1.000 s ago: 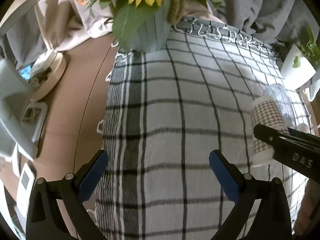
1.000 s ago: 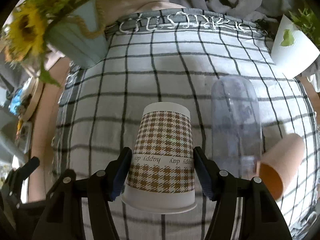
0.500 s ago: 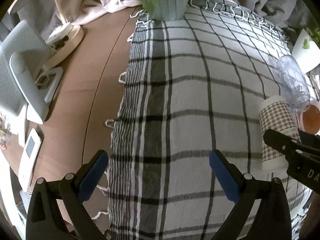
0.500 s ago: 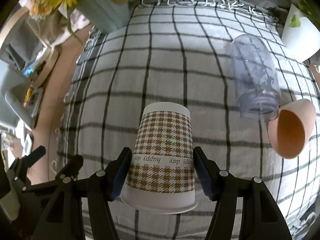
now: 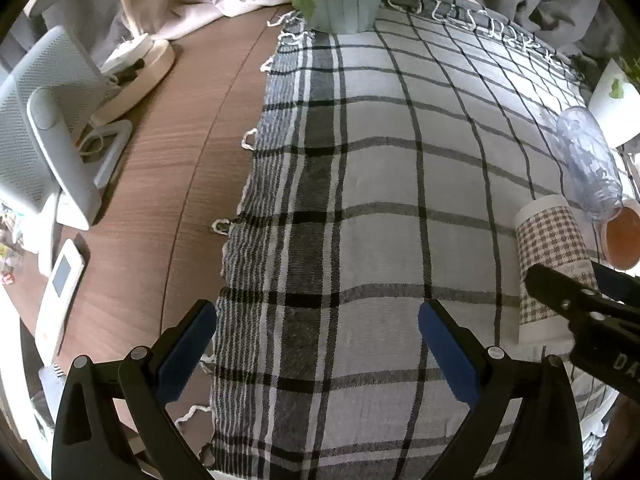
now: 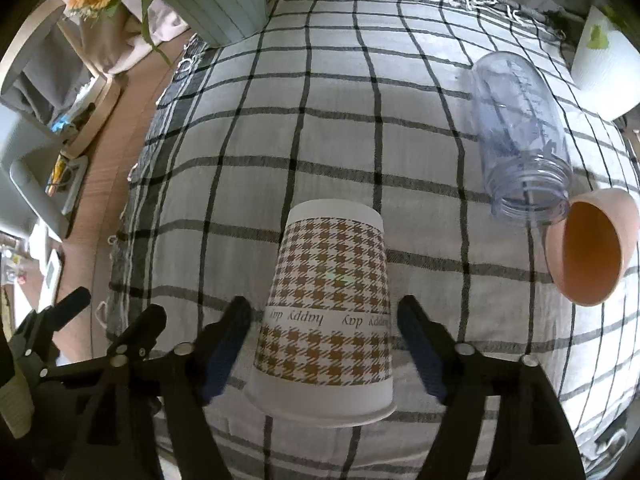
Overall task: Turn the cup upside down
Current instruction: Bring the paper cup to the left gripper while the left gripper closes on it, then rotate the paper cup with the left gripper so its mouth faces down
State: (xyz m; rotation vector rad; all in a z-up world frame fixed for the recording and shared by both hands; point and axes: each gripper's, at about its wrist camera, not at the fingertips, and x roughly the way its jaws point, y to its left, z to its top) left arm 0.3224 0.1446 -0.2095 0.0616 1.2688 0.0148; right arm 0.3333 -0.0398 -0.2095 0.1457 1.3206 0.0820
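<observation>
Presently: 1 paper cup [image 6: 328,308], mouth-down on checked cloth [image 6: 340,120], between the right tongs [image 6: 322,303].
Cup: tapered paper, brown-white houndstooth print, white band w/ upside-down "happy day", wide rolled rim at bottom, narrow base on top. Right tongs: 2 blue pads flank the cup w/ a thin gap each side, released, not gripping. Left tongs [image 5: 316,308]: 2 blue pads spread wide, nothing held, over the cloth's left part. Cloth: woven, grey-white w/ black grid, fringed edge, on a wood-grain table [image 5: 160,184]. Also 1 clear plastic jar [image 6: 520,136] on its side, mouth just beside 1 smooth pink cup [image 6: 588,252], likewise on its side. 1 ribbed pale-blue pot [image 6: 224,0] w/ sunflowers at the far edge; 1 white pot [image 6: 604,68].
</observation>
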